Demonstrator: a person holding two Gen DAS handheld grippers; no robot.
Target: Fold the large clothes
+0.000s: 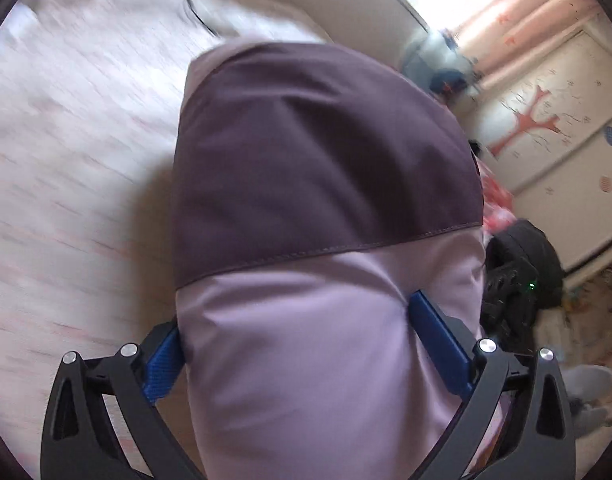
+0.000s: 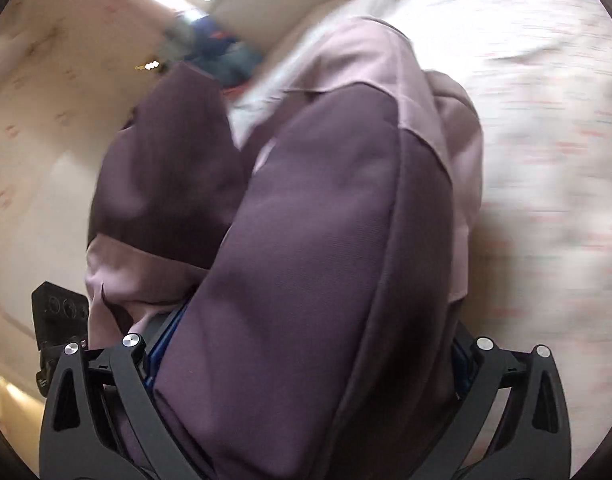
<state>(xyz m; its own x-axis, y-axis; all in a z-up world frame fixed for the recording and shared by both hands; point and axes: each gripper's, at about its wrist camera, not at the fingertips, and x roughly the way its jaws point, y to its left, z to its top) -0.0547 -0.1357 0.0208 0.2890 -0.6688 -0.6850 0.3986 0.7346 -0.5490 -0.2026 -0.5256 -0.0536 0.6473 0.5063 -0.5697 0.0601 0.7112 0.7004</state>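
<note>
A bed (image 1: 66,168) with a pale sheet faintly flecked in pink fills most of both views, blurred by motion; behind it stands a cream wardrobe (image 1: 566,120) bearing a red branching motif, beside a peach curtain (image 1: 518,20) and a bright window; a two-tone purple garment (image 1: 326,184), dark plum above a stitched seam and lilac below, lies bunched on the bed and runs between the fingers of both tools; the left gripper (image 1: 298,344) is spread wide, blue pads flanking the lilac cloth; the right gripper (image 2: 306,364) straddles a thick plum fold, its grip impossible to judge.
</note>
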